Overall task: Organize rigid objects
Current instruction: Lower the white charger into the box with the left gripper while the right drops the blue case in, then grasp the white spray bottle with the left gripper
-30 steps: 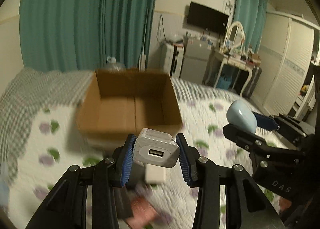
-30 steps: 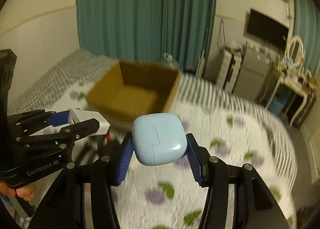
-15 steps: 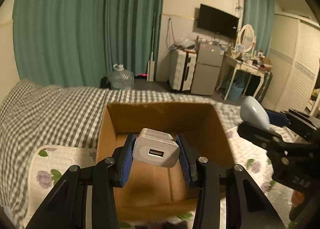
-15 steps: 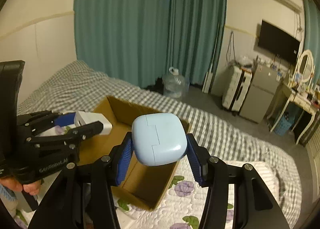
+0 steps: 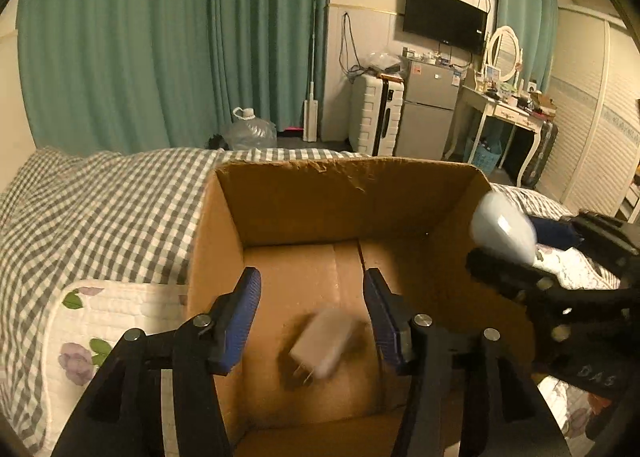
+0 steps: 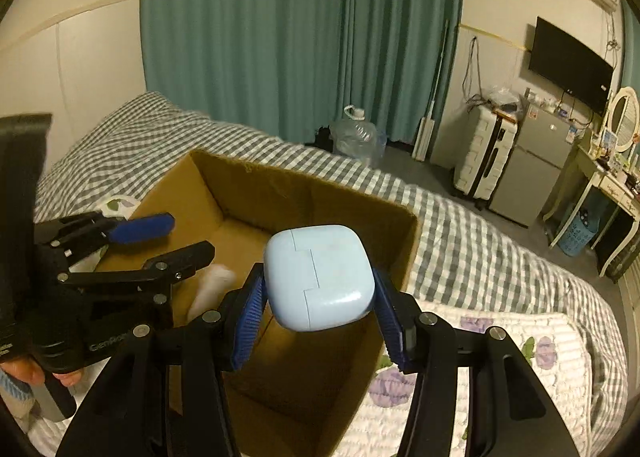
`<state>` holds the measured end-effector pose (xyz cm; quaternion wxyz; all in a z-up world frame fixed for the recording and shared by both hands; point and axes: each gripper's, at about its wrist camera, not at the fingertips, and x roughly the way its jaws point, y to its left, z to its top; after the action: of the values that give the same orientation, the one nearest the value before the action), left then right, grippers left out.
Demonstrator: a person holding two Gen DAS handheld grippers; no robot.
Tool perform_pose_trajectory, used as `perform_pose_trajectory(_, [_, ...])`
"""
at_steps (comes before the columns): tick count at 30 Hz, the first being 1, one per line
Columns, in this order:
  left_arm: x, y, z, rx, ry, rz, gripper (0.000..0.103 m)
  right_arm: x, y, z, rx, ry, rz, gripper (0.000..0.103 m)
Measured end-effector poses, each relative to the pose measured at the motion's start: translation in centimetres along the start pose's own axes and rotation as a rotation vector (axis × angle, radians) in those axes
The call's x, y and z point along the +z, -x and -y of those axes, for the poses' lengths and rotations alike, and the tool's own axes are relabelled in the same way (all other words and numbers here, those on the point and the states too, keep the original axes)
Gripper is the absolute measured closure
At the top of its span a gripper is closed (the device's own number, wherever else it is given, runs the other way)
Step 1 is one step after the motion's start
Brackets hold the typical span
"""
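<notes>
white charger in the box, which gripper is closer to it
Left. The white charger lies blurred just beyond the opening left gripper, fingers apart from it; the right gripper holds a blue case alongside.

Left gripper [image 6: 160, 245] body: "GenRobo", partly cut off, is printed in pale letters.
Right gripper [image 5: 532, 257] body: "DAS" is printed in pale letters.
Elsewhere: nothing can be read.

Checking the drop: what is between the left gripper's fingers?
In the left wrist view, the white charger, blurred, over the cardboard box floor, touching neither opening pad.
</notes>
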<state>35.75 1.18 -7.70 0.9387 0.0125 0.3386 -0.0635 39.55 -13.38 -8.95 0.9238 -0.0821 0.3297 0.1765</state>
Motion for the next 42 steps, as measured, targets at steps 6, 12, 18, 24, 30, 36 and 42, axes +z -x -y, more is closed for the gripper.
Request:
perform_pose_trajectory(6, [-1.1, 5.3, -0.2, 0.038, -0.012, 0.047, 0.044, -0.7, 2.0, 0.2, -0.026, -0.002, 0.014, 0.029])
perform_pose_trajectory(12, [-2.3, 12.5, -0.6, 0.044, 0.022, 0.122, 0.036, -0.9, 8.2, 0.8, -0.059, -0.059, 0.073, 0.025])
perform_pose_trajectory(18, [-4.2, 17.2, -1.0, 0.072, 0.039, 0.148, 0.036, -1.6, 15.3, -0.6, -0.081, -0.072, 0.160, 0.020])
perform_pose_trajectory(24, [-8.0, 17.7, -0.8, 0.097, 0.024, 0.101, 0.036, -6.3, 17.7, -2.5, -0.064, -0.070, 0.143, 0.016])
perform_pose_trajectory(30, [-13.8, 13.9, -0.4, 0.125, -0.006, -0.047, 0.036, -11.5, 15.2, -4.0, -0.054, -0.039, 0.030, 0.016])
perform_pose_trajectory(36, [-17.5, 10.7, -1.2, 0.142, 0.013, -0.190, 0.036, -13.5, 12.2, -5.5, -0.028, 0.026, -0.065, 0.016])
perform_pose_trajectory(42, [-18.9, 8.9, 0.4, 0.078, -0.042, -0.263, 0.036, -14.1, 11.3, -4.9, -0.032, -0.001, -0.085, 0.016])
